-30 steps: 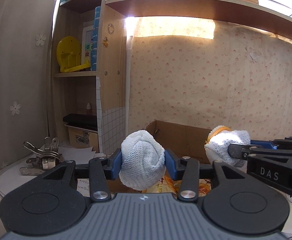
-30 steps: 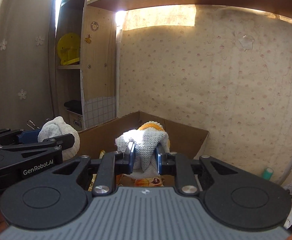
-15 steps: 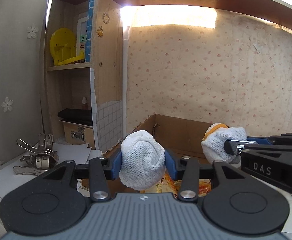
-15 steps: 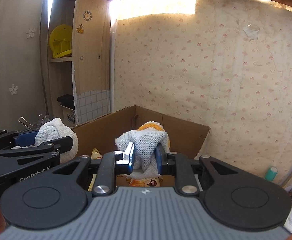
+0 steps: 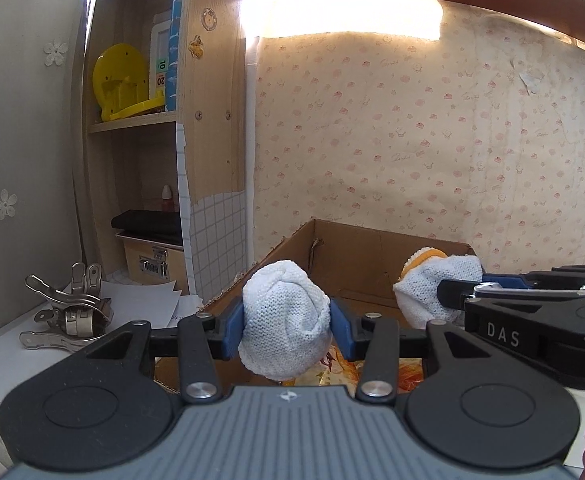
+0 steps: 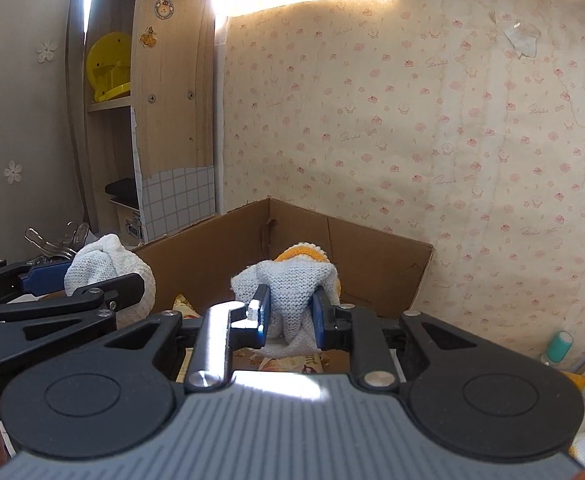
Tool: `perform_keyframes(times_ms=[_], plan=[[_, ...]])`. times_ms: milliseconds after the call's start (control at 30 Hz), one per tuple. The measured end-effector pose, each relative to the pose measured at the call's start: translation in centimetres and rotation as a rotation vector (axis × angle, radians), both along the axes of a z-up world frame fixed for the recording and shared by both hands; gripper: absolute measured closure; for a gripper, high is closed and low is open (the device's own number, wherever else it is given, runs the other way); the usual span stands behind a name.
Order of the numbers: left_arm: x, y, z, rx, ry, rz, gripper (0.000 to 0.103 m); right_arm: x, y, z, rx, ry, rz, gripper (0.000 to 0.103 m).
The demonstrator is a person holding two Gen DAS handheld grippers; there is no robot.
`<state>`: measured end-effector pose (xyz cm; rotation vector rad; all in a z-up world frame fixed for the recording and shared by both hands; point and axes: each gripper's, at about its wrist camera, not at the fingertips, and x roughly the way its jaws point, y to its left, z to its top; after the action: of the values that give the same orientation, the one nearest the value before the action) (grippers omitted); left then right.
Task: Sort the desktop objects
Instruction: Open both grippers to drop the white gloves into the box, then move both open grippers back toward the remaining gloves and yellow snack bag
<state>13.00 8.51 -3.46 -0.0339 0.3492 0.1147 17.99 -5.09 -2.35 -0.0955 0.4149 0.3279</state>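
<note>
My left gripper (image 5: 286, 326) is shut on a bunched white knit glove (image 5: 284, 328), held above the near left edge of an open cardboard box (image 5: 356, 252). My right gripper (image 6: 290, 314) is shut on a white knit glove with an orange cuff (image 6: 296, 284), held over the same box (image 6: 376, 256). In the left wrist view the right gripper (image 5: 452, 294) and its glove (image 5: 424, 288) are at the right. In the right wrist view the left gripper (image 6: 112, 282) and its glove (image 6: 104, 268) are at the left. Printed packets lie in the box bottom (image 5: 372, 372).
A wooden shelf unit (image 5: 208, 128) stands left of the box, holding a yellow plastic object (image 5: 122, 80) and a small lock box (image 5: 152, 264). Metal clips (image 5: 68, 312) lie on white paper at the left. A teal bottle (image 6: 558, 346) stands by the wall at the right.
Both grippers, still holding their gloves, have moved forward toward the box and wall; the box looks nearer and larger in both views.
</note>
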Motion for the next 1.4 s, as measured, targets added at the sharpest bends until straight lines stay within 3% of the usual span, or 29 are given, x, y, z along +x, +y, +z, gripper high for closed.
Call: perform_keyframes(times_ms=[400,533,733,1200,1300,1400], plan=[[0.8,-0.3,-0.3,0.005,0.021,-0.001,0.053,0.8,0.4,-0.2,-0.013,-0.009,-0.011,0.079],[0.9,-0.3,-0.3,-0.004,0.027,0.0,0.051,0.8,0.3,-0.1,-0.01,-0.016,-0.009,0.062],[0.7,-0.6,0.0,0.005,0.013,0.005,0.041,0.4,0.0,0.2,-0.001,-0.022,-0.01,0.061],[-0.4,-1.9,0.7,-0.013,-0.011,-0.03,0.04,-2.1,-3.8,1.1,0.017,-0.069,-0.08,0.056],[-1.0,-3.0,0.9,-0.014,-0.022,-0.057,0.039,-3.2,-5.5,0.8,0.012,-0.086,-0.115,0.04],[-1.5,-4.6,0.8,-0.016,-0.028,-0.091,0.038,-4.3,-7.3,0.4,-0.007,-0.09,-0.161,0.039]])
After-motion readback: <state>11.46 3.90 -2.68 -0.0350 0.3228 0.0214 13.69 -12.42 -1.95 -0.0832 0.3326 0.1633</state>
